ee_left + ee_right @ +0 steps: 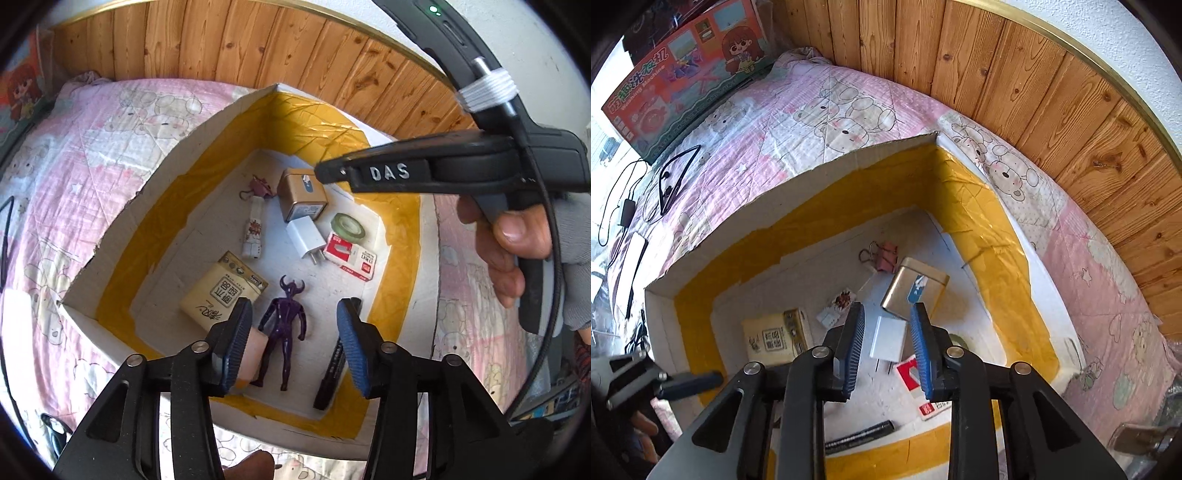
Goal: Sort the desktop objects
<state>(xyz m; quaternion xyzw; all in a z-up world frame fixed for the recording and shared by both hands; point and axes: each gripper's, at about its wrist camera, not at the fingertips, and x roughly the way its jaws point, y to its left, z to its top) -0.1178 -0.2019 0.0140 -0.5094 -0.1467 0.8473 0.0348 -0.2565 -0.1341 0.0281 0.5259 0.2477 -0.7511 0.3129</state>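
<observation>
I am looking down into the white box (177, 155) with yellow tape on its inner walls; it sits on the pink bear-print blanket (74, 155), and everything to sort lies on its floor. My left gripper (294, 343) hangs over the near end of the box with its jaws spread wide and nothing between them. Straight below that gap lies the purple horned figure (282, 325), flat on the floor, head pointing away from me. The cream tissue pack (221, 291) lies just left of it, partly covered by my left finger. A black marker (330, 373) lies to the right, half hidden behind the other finger.

My right gripper (886, 350) is also parted and holds nothing. It hovers above the white charger plug (889, 339), which shows in the gap with its prongs toward me. The gold tin (916, 288) lies just beyond the plug, the pink binder clip (884, 254) farther back. The red-and-white staple box (351, 256) lies right of the plug, mostly hidden by the finger in the right view; the green tape roll (348, 227) touches it. A pale object behind my left finger I cannot identify.
</observation>
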